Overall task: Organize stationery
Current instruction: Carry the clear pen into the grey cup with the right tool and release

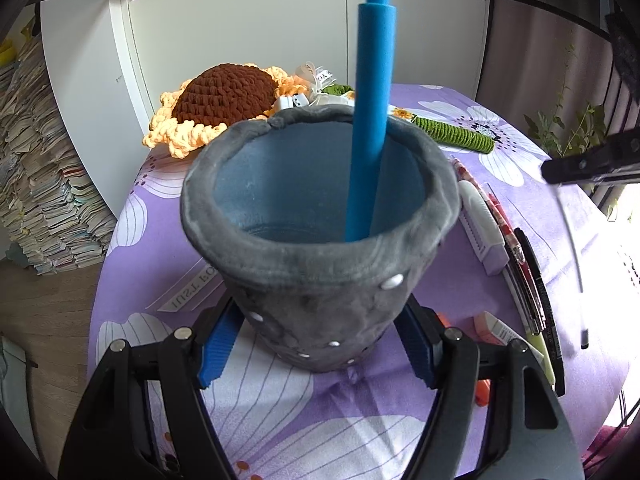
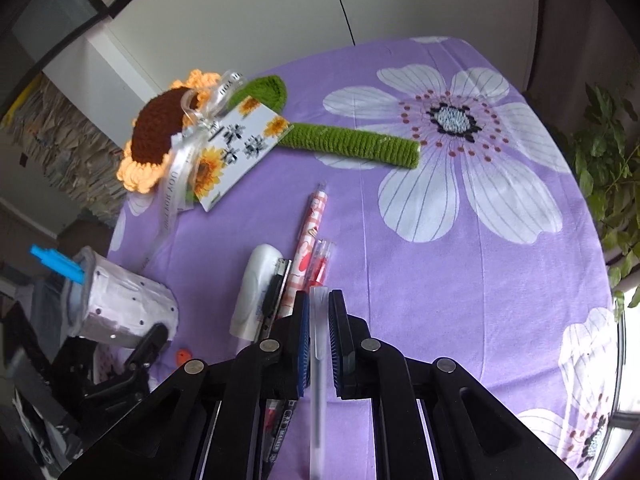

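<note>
So the left gripper has its blue pads clamped on either side of the one grey fabric pen cup, down near its base, and the cup sits on the purple flowered tablecloth. Exactly one pen is in there so far, a chunky blue pen, standing up and leaning against the far side of the rim.

The right gripper is squeezed tight on a single translucent white pen, which runs lengthwise between the two pads with its cap poking out past the fingertips.

Loose stuff on the cloth, just left of that gripper: one pink patterned pen, one red pen, one white correction-tape-looking thing and one black pen lying tight against it. They're all bunched side by side, pointing roughly the same way. There's also one small orange bit near the cup; can't tell what it is.

Further back there's one crocheted sunflower with a green stem, a ribbon and one sunflower card tied on. From the right wrist view the cup is off to the left, well apart from the pen pile.
</note>
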Motion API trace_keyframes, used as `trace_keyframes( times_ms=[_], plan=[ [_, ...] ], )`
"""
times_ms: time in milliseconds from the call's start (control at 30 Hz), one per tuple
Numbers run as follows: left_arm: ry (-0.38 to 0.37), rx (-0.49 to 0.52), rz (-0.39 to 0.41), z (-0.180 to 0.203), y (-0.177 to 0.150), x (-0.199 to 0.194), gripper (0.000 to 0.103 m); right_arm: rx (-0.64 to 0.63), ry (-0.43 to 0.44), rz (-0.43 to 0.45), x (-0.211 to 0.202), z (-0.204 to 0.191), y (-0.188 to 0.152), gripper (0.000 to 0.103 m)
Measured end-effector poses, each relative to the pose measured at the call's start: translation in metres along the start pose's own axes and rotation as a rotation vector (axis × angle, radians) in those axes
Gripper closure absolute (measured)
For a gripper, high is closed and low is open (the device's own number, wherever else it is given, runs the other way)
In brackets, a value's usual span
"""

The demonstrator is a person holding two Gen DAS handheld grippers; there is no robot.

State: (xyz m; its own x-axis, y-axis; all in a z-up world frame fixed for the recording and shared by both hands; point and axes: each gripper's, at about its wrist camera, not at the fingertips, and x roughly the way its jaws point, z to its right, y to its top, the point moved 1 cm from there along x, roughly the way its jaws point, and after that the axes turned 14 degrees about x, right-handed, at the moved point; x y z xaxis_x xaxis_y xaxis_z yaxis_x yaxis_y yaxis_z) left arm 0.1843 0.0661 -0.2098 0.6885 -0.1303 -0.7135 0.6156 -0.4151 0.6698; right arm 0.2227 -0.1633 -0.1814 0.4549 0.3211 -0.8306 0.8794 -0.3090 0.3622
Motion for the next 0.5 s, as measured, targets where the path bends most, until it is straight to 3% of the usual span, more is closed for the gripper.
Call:
trace_keyframes(
  times_ms=[267, 500],
  plan=[
    [-0.001, 0.0, 0.004, -0.001, 0.0, 0.0, 0.032, -0.153, 0.164, 0.216, -0.094, -0.046, -0.01, 0.093],
    [0.019, -0.009, 0.041, -0.002, -0.001, -0.008, 0.031, -0.262, 0.256, 0.27, -0.119, -0.088, -0.018, 0.093]
  ],
)
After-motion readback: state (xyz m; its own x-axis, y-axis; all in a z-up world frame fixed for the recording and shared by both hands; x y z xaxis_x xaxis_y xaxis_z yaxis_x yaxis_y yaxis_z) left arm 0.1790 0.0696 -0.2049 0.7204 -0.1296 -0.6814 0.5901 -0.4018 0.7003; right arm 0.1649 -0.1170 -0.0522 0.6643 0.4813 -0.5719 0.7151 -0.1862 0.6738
